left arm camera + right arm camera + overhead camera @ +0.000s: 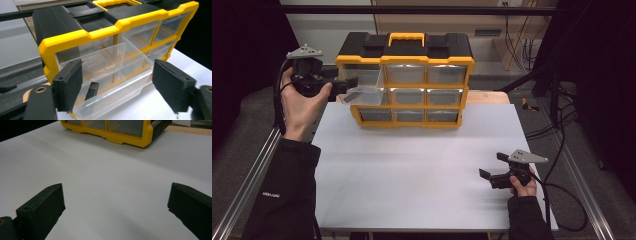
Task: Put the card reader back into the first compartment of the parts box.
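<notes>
A yellow and black drawer cabinet (404,80) stands at the back of the white table (422,175). Its upper left clear drawer (364,90) is pulled out and sags forward. In the left gripper view this drawer (117,75) holds a small black piece (91,91). My left gripper (346,86) is at the cabinet's left side, open, its jaws either side of the drawer's front (116,82) without pressing on it. My right gripper (492,165) rests low at the table's front right, open, with bare table between its jaws (115,202).
The cabinet's other clear drawers (427,95) are pushed in. It has a yellow carry handle (406,37) on top. Aluminium rails (247,180) run along both table sides. Cables (557,130) lie on the floor to the right.
</notes>
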### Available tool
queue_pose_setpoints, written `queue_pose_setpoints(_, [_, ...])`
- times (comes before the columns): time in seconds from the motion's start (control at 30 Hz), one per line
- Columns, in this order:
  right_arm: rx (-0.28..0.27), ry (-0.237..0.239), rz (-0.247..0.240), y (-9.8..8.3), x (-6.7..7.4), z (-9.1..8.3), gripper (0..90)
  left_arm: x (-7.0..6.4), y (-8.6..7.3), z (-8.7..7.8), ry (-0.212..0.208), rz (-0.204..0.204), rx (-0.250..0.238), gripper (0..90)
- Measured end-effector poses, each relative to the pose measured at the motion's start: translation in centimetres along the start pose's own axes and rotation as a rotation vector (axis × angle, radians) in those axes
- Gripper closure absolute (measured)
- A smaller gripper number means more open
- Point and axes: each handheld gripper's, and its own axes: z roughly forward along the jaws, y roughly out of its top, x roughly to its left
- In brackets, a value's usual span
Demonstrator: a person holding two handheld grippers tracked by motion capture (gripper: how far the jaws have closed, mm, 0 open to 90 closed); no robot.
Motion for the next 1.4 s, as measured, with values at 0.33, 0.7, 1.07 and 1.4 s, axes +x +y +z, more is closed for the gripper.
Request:
queue_pose_setpoints(0.33, [0.003,0.000,0.001,0.0,0.0,0.0,1.1,-0.5,-1.2,-0.5,-0.036,0.033,-0.033,11.3])
queue_pose_setpoints(0.7, [0.005,0.000,-0.001,0.0,0.0,0.1,1.1,-1.0,-2.2,-1.0,-0.040,0.069,-0.050,4.9])
queue_pose_setpoints(1.07, [0.005,-0.001,0.002,0.0,0.0,0.1,1.1,-1.3,-3.4,-1.5,-0.027,0.100,-0.069,0.6])
queue_pose_setpoints(1.4, [0.006,0.000,0.003,0.0,0.0,0.1,1.1,-1.4,-4.6,-1.7,-0.027,0.101,-0.077,0.0])
